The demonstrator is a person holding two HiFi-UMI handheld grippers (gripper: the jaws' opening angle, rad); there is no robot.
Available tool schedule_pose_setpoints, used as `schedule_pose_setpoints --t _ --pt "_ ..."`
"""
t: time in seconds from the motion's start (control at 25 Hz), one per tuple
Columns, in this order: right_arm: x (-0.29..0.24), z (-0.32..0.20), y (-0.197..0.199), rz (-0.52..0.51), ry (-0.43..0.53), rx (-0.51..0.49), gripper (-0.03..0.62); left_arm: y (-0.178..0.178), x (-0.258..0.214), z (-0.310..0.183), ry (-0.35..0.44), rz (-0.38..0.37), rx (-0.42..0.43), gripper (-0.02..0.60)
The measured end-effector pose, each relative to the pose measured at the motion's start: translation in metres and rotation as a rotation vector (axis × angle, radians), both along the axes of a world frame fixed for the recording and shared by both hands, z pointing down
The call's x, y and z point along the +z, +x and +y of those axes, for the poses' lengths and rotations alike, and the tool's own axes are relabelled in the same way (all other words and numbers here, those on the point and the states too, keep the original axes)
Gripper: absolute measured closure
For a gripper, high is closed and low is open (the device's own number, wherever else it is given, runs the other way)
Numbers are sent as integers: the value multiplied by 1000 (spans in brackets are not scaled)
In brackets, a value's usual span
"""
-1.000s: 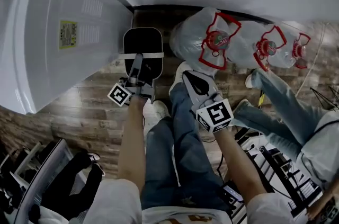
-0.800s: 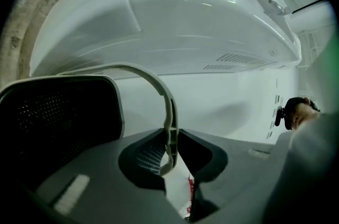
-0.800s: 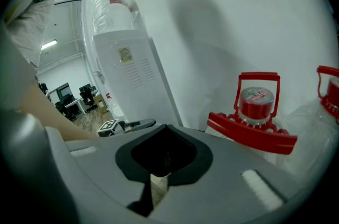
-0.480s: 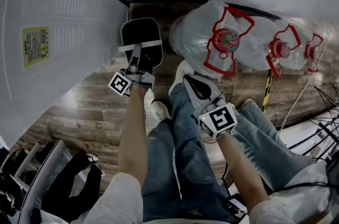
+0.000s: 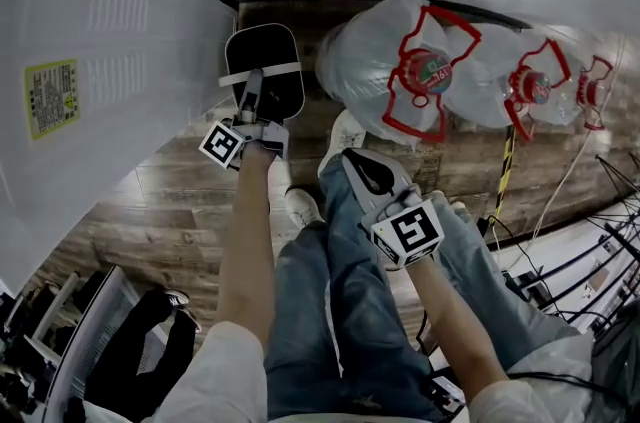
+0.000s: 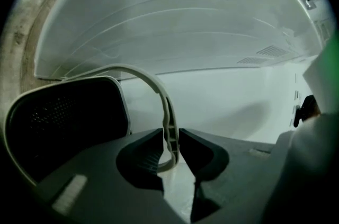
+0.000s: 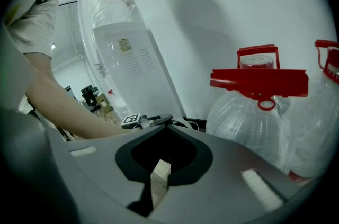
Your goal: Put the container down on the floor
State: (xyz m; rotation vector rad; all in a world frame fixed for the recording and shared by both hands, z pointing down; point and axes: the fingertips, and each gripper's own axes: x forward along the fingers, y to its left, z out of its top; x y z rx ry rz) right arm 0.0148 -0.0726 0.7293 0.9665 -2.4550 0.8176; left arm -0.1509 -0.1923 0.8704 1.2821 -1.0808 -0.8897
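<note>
Left gripper [image 5: 253, 91] fingers clamped on the pale handle [image 6: 153, 80] of the black container [image 5: 275, 51]. Right gripper [image 5: 352, 161] fingers together, empty, right of the container, near water jugs [image 5: 365, 66].

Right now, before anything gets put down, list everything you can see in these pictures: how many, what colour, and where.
container: one, black with a pale handle, beside the appliance
water jugs: three, clear with red handles, in a row right of the container
appliance: one, white, far left
floor: brown wood planks, underneath everything
cables: several, black and white, on the floor at right
shoes: two, white, below the container
left tool: one, dark grey, shut on the container's handle
right tool: one, dark grey, shut and empty, over the person's leg
</note>
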Motion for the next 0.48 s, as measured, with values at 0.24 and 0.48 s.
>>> schedule_pose_setpoints --t 0.24,0.48 --pt "-13 -10 -3 -15 20 13 569 5 7 -6 -69 -61 82 430" --pt "-13 -7 -1 -8 13 29 569 8 5 -2 -77 -48 82 430"
